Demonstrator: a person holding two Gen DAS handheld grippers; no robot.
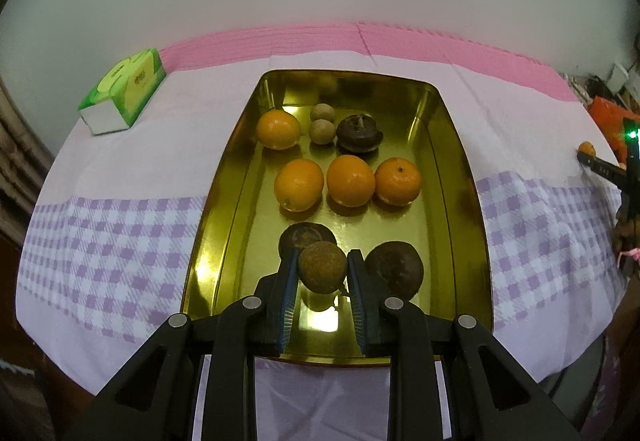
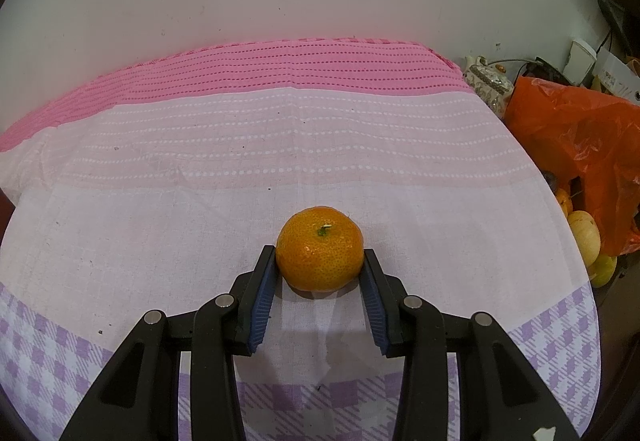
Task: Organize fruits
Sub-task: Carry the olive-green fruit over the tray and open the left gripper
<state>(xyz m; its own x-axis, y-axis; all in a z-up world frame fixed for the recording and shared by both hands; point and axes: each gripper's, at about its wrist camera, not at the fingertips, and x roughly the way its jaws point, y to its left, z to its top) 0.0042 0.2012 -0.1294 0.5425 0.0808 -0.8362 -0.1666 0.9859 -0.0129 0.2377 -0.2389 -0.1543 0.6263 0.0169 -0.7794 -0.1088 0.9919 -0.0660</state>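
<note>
A gold metal tray (image 1: 460, 169) lies on the cloth-covered table. Inside it sit several oranges (image 1: 350, 180), two small tan round fruits (image 1: 322, 131) and dark brown fruits (image 1: 395, 268). My left gripper (image 1: 322, 265) is shut on a small brown round fruit (image 1: 322, 267), held just above the near end of the tray. In the right wrist view my right gripper (image 2: 320, 261) is shut on a mandarin orange (image 2: 320, 247) that rests on the pink cloth. That same mandarin (image 1: 587, 149) and gripper show at the far right edge of the left wrist view.
A green tissue box (image 1: 124, 93) stands left of the tray. An orange plastic bag (image 2: 576, 145) and loose yellow fruits (image 2: 586, 241) lie off the table's right edge, beside a patterned teapot (image 2: 490, 83). A wall rises behind the table.
</note>
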